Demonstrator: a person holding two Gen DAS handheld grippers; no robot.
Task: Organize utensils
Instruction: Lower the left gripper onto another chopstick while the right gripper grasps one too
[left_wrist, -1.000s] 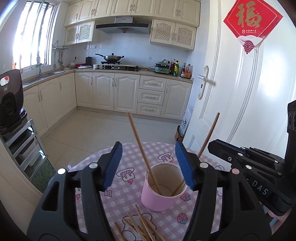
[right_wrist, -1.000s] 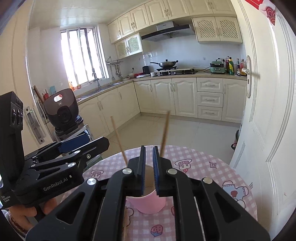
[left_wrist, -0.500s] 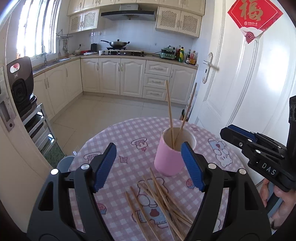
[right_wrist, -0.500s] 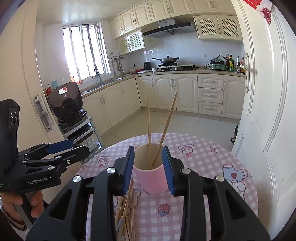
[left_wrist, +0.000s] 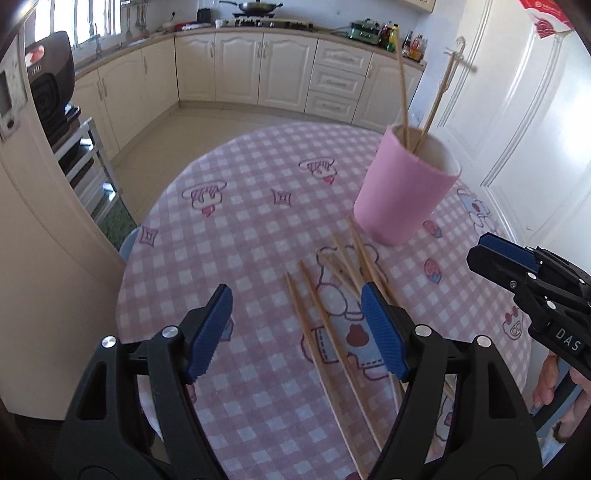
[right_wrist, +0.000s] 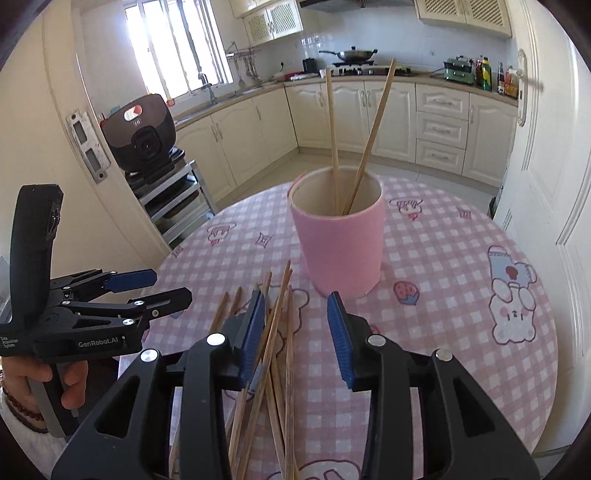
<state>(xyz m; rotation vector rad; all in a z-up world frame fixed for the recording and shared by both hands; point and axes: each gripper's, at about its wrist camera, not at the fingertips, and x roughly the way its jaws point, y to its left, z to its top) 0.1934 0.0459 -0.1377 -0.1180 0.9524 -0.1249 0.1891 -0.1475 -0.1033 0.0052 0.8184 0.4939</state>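
Observation:
A pink cup (left_wrist: 402, 188) (right_wrist: 340, 240) stands on the round table and holds two upright chopsticks (right_wrist: 354, 147) (left_wrist: 404, 85). Several loose wooden chopsticks (left_wrist: 332, 325) (right_wrist: 280, 350) lie in a heap in front of it. My left gripper (left_wrist: 297, 328) hangs open above the heap's left side, nothing between its blue pads. My right gripper (right_wrist: 297, 332) hovers over the heap with its jaws opening; chopsticks lie below the gap, and the pads press on none of them. Each gripper also shows in the other's view: the right gripper (left_wrist: 509, 266) and the left gripper (right_wrist: 147, 288).
The table wears a pink checked cloth (left_wrist: 240, 229) (right_wrist: 461, 258) with cartoon prints. A black appliance (right_wrist: 144, 136) sits on a metal rack at the left. Kitchen cabinets (left_wrist: 258, 70) run along the far wall; a white door (left_wrist: 517, 110) stands close on the right.
Both grippers have sunk and tipped down from above the cup toward the loose chopsticks. The right gripper's jaws went from nearly shut to apart. The two chopsticks now stand free in the cup.

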